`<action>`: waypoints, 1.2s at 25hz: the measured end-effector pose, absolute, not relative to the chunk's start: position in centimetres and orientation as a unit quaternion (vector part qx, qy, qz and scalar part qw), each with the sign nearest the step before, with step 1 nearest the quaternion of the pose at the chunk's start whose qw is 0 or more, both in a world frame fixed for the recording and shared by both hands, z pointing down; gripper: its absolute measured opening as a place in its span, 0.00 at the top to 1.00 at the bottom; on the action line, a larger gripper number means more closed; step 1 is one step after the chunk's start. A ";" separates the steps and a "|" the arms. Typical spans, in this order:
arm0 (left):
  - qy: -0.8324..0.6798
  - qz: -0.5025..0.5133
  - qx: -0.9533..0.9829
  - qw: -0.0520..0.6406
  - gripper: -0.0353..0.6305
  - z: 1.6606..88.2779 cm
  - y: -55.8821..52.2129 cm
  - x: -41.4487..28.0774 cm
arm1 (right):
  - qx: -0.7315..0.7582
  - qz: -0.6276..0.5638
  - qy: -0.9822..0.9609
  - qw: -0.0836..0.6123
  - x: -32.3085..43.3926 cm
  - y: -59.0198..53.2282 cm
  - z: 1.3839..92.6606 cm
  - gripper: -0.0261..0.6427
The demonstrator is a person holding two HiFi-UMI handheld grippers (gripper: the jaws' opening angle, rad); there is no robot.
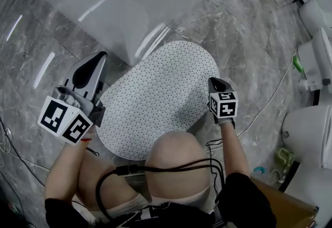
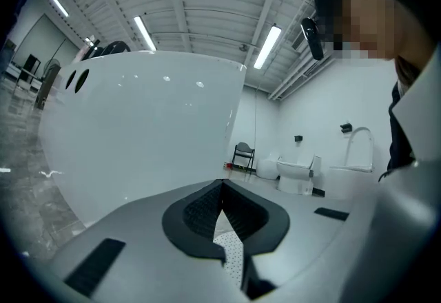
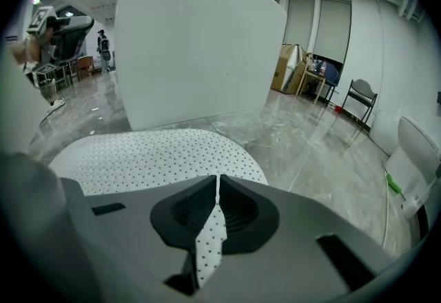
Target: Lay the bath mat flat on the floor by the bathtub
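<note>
bath mat point(image 1: 161, 92) edges in left tongs point(image 2: 222, 191) and right tongs point(image 3: 218, 183)

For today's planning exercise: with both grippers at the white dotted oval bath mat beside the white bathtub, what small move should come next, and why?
Probably lower both pinched edges onto the grey marble floor, ready to let go. The white dotted oval bath mat lies mostly spread beside the white bathtub, yet the left gripper and right gripper are each shut on an edge.
</note>
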State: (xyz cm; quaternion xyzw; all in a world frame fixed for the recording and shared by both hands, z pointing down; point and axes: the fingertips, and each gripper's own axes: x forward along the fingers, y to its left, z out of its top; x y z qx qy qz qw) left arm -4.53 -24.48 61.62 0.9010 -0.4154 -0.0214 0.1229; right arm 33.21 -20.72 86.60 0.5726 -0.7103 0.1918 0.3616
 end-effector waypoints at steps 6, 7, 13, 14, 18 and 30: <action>-0.430 0.042 0.902 -0.003 0.93 59.8 -22.9 -6.4 | 0.552 0.205 -0.748 0.307 29.2 -20.5 78.2 0.91; -0.437 0.053 0.898 -0.002 0.93 59.1 -22.4 -6.8 | 0.542 0.203 -0.758 0.300 28.3 -20.3 76.0 0.91; -0.446 0.085 0.890 0.043 0.93 50.6 -19.3 -7.4 | 0.500 0.163 -0.808 0.267 24.0 -18.9 61.5 0.92; -0.447 0.086 0.889 0.045 0.93 48.7 -19.0 -7.3 | 0.498 0.157 -0.811 0.264 23.7 -18.8 59.1 0.92; -0.446 0.099 0.888 0.047 0.93 40.9 -17.4 -6.8 | 0.496 0.143 -0.822 0.241 23.2 -17.4 49.4 0.92; -0.462 0.123 0.877 0.052 0.93 19.1 -9.7 -4.6 | 0.474 0.119 -0.849 0.199 22.4 -10.4 23.5 0.92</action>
